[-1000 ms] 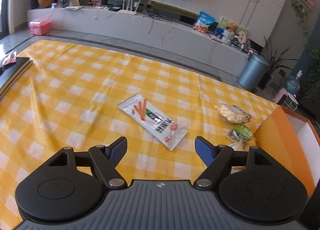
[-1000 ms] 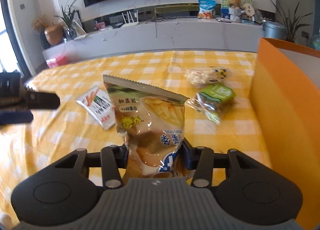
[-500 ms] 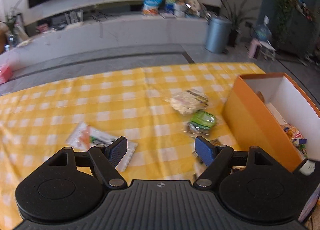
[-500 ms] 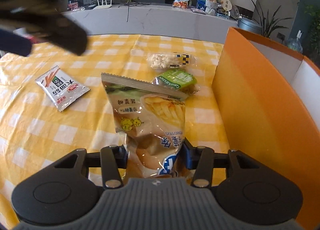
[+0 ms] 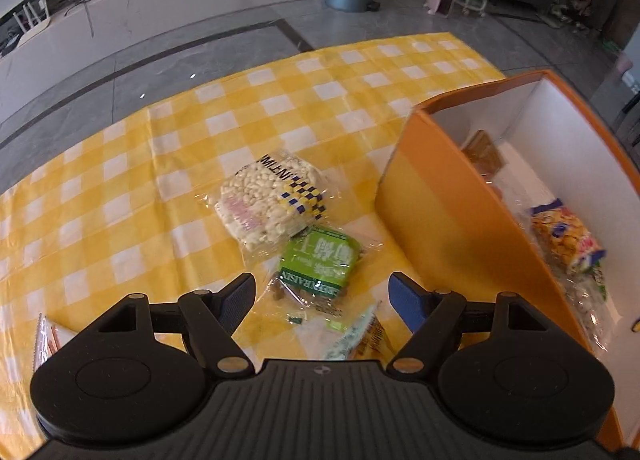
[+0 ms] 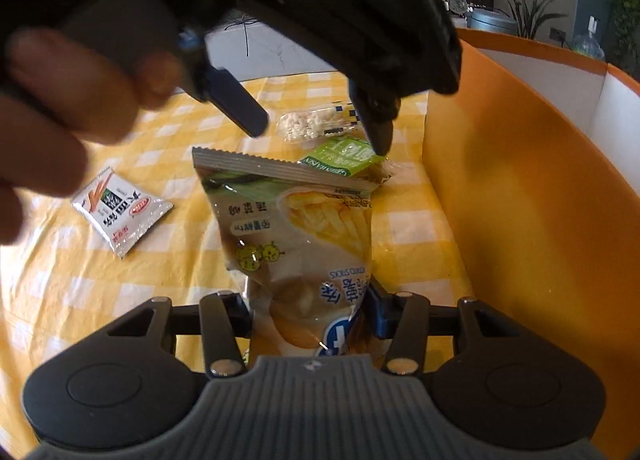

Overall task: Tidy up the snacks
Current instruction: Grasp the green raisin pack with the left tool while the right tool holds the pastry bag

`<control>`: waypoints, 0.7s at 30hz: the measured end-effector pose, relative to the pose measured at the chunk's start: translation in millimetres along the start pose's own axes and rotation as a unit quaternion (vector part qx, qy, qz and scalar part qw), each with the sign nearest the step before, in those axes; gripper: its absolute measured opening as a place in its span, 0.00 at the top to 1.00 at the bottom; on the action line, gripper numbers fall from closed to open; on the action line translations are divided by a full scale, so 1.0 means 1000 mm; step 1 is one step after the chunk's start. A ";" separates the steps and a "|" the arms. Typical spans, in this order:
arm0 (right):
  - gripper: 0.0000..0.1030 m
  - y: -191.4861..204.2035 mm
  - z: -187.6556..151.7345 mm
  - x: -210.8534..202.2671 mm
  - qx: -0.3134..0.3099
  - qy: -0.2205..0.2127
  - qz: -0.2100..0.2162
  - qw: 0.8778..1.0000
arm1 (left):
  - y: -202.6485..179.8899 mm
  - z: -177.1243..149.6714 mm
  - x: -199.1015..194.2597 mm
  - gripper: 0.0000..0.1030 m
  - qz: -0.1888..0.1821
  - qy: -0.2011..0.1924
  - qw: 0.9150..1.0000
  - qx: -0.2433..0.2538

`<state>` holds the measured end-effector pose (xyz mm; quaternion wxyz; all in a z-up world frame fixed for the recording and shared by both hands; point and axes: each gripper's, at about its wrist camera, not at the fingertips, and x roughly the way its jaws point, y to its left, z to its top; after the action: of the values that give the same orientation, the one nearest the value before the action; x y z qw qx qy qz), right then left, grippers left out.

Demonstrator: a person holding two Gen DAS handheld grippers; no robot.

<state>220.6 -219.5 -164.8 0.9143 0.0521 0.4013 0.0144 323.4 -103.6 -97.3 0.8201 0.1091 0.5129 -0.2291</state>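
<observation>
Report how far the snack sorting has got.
Done: a few packets already lie inside the orange box. In hand: the right gripper is shut on the potato-stick bag; the left gripper hangs open above the green raisin pack. Left on the cloth: that pack, the puffed rice cake and the silver sachet.

My left gripper [image 5: 322, 294] hangs with fingers spread wide, my hand [image 6: 60, 132] gripping its handle. My right gripper [image 6: 308, 314] has its fingers pinched together.
</observation>
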 end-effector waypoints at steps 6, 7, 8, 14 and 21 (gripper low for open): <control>0.53 -0.001 0.001 0.002 0.011 -0.005 0.000 1.000 | 0.000 0.007 0.022 0.13 0.029 0.043 0.999 -0.001; 0.53 -0.003 0.001 0.002 0.015 -0.006 0.001 1.000 | -0.001 0.008 0.026 0.13 0.034 0.048 0.998 0.000; 0.53 -0.005 -0.001 0.000 0.019 -0.007 0.001 1.000 | -0.001 0.009 0.029 0.13 0.039 0.051 0.998 -0.002; 0.53 -0.004 -0.006 -0.001 0.014 -0.014 -0.004 1.000 | 0.004 0.018 0.044 0.19 0.033 0.079 0.996 -0.037; 0.53 -0.001 -0.006 -0.003 0.007 -0.016 -0.006 1.000 | 0.004 0.011 0.043 0.37 0.040 0.064 0.996 -0.051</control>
<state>214.1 -219.9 -166.9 0.9201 0.0563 0.3875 0.0049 349.8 -116.1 -130.4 0.7985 0.1025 0.5707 -0.1621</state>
